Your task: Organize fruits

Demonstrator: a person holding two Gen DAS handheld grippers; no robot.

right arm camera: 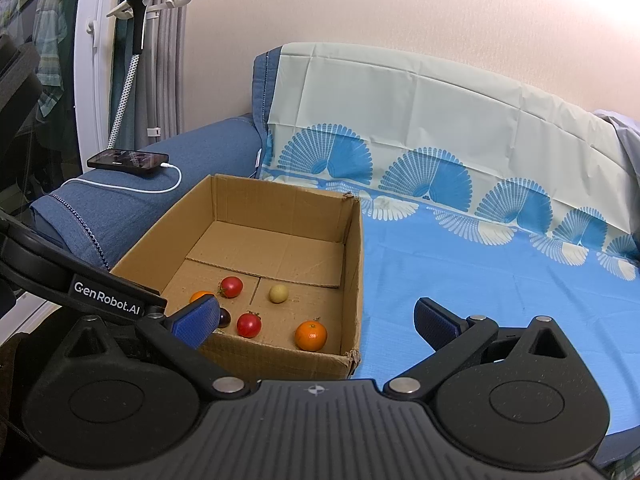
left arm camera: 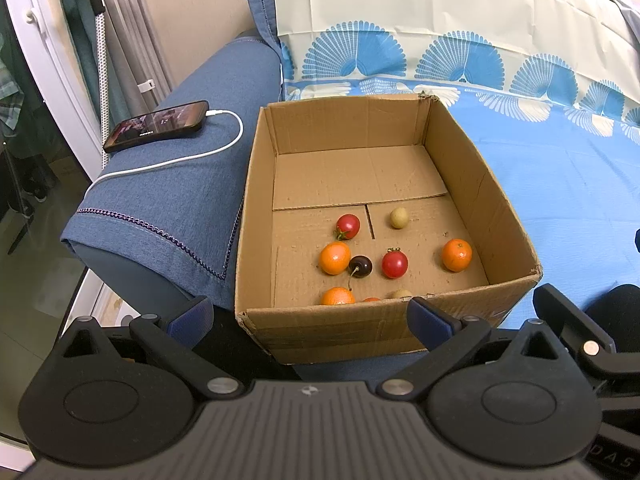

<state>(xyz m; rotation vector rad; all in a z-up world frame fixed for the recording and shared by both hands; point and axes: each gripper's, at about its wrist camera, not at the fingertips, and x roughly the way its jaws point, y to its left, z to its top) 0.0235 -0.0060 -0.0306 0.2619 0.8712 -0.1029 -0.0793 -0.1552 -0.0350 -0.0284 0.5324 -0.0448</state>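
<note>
An open cardboard box point(left arm camera: 256, 208) point(right arm camera: 354, 264) sits on a sofa and holds several small fruits. Inside lie two red tomatoes point(left arm camera: 347, 226) point(left arm camera: 394, 263), oranges point(left arm camera: 335, 257) point(left arm camera: 456, 255), a dark cherry point(left arm camera: 361, 266) and a pale yellow fruit point(left arm camera: 399, 217). More fruit shows partly behind the near wall. My left gripper point(left arm camera: 310, 318) is open just in front of the box's near wall, holding nothing. My right gripper point(right arm camera: 316, 322) is open over the box's near right corner, also holding nothing. The right wrist view shows a tomato point(right arm camera: 249, 324) and an orange point(right arm camera: 311, 335) near that corner.
A black phone point(left arm camera: 158, 125) point(right arm camera: 128, 161) on a white charging cable point(left arm camera: 224, 146) lies on the blue sofa armrest point(left arm camera: 168, 200) left of the box. A blue and cream patterned sheet point(left arm camera: 560, 184) point(right arm camera: 500, 280) covers the seat right of the box. A window frame stands at far left.
</note>
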